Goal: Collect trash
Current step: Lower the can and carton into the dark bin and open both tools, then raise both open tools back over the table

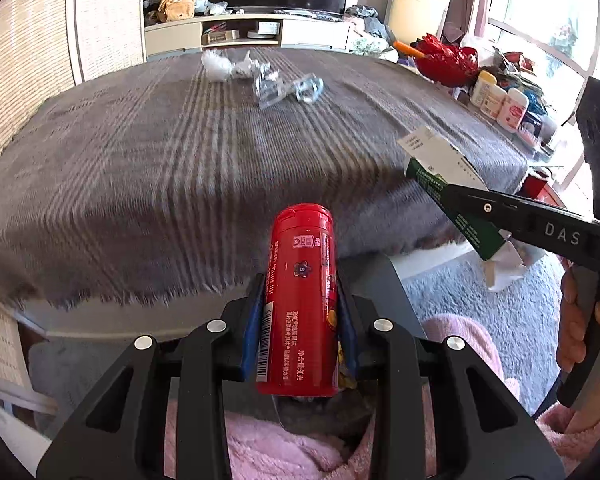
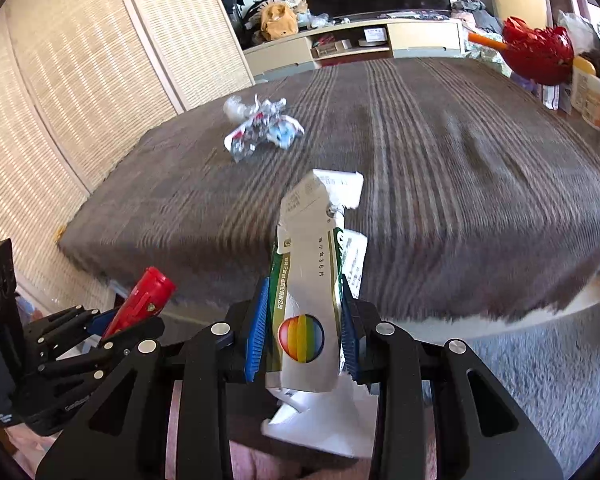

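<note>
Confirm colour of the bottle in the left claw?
Red, with white print and a barcode. The bottle shows best in the left wrist view, clamped in the left claw.

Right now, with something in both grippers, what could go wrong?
1. The red bottle sits tilted in the left gripper, held low on its body; it might pivot or slip out.
2. The torn carton in the right gripper is crushed, with loose paper hanging below that may drop.
3. Crumpled wrappers lie on the gray blanket with both jaws occupied.
</note>
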### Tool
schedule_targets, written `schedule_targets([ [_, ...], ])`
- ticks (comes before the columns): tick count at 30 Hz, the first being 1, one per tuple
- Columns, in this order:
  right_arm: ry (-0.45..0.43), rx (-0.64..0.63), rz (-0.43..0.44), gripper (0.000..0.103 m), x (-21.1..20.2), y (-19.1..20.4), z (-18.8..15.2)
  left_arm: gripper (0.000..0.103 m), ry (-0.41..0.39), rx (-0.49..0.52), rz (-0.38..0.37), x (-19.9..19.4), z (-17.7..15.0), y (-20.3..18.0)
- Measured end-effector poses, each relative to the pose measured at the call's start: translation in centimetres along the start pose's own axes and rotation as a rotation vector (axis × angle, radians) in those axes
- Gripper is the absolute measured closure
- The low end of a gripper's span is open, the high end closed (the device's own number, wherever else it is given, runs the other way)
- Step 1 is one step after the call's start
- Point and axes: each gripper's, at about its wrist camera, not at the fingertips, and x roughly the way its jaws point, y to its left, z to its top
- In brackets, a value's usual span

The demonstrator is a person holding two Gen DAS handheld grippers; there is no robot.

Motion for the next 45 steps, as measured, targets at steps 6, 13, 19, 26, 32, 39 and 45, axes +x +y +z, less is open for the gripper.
schedule_targets([
  [6,0.047,0.007,0.003,0.069,0.8,-0.5,-3.3,0.072,0.037,-0.005,-0.018,1.1,-2.7,-0.8],
  [13,0.113,0.021,0.009,0.069,3.3,-0.4,-5.4,0.072,0.121,-0.006,-0.025,4.5,-5.0,-0.9],
  [19,0.167,0.011,-0.005,0.069,5.7,-0.2,-6.7,0.072,0.183,-0.033,-0.036,7.2,-5.7,0.0],
  [26,0.228,0.051,0.003,0.069,8.4,-1.0,-7.1,0.071,0.255,-0.065,-0.058,10.1,-6.2,0.7],
  [32,0.240,0.085,0.027,0.066,9.2,-1.4,-7.0,0.071,0.266,-0.052,-0.061,11.2,-5.8,0.1],
  [39,0.219,0.104,-0.039,0.019,9.4,-2.2,-6.8,0.040,0.245,-0.024,-0.008,11.4,-4.8,-0.5],
  [45,0.196,0.088,-0.102,0.003,8.3,-2.4,-6.4,0.008,0.208,-0.024,0.014,9.8,-4.3,-0.5],
])
